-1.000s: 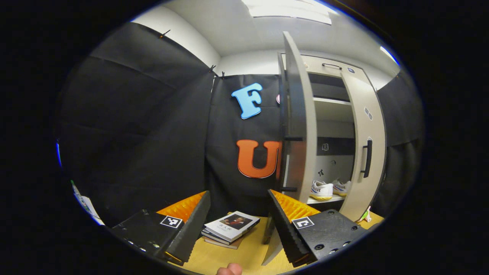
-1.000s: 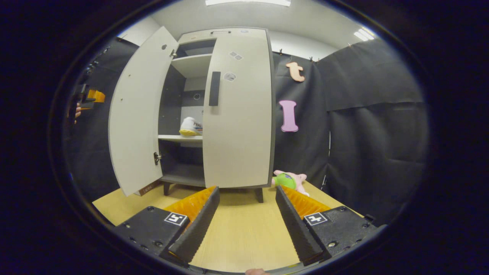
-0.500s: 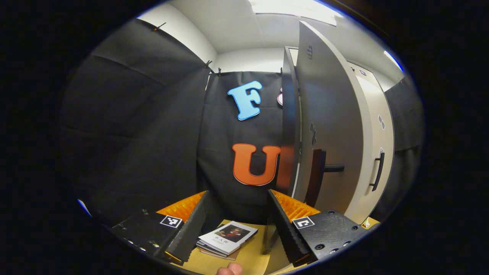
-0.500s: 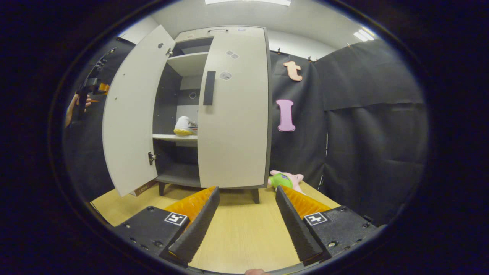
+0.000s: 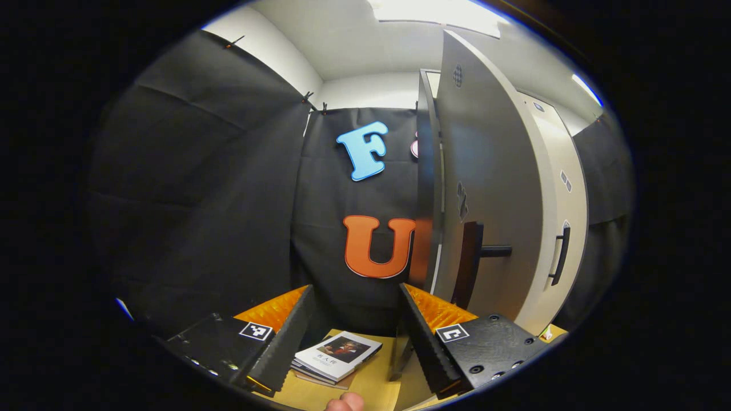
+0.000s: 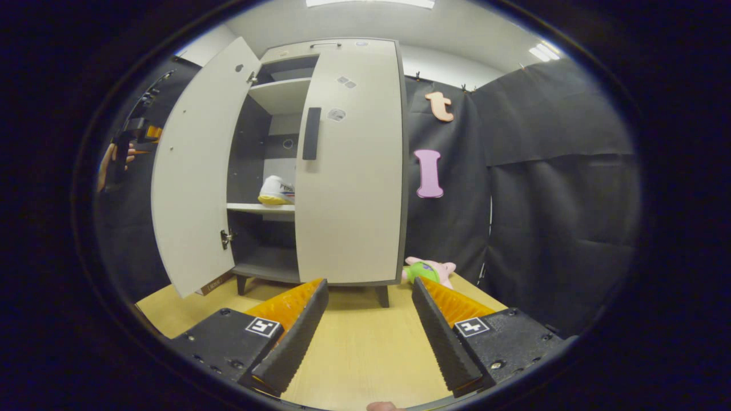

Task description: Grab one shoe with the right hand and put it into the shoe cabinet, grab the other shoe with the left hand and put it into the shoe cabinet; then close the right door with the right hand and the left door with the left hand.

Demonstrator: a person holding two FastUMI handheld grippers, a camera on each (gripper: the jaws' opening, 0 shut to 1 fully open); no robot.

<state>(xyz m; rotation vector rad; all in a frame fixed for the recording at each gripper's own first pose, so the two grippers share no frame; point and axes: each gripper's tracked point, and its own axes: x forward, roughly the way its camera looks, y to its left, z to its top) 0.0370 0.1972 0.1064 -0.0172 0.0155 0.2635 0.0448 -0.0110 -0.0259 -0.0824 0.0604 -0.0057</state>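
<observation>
A shoe [image 6: 277,190] sat on the middle shelf of the cabinet [image 6: 320,165], whose right door [image 6: 351,165] was closed and left door [image 6: 197,171] stood ajar. The left gripper [image 5: 354,337] was beside that door's outer face, jaws wide and empty, above some books [image 5: 337,357]. The right gripper [image 6: 368,337] hung over the wooden floor [image 6: 365,348], jaws wide and empty, near a plush toy [image 6: 428,270].

Nothing legible: blurred lettering on the shoe [image 6: 276,190], possibly a title on the book [image 5: 339,354] cover.
</observation>
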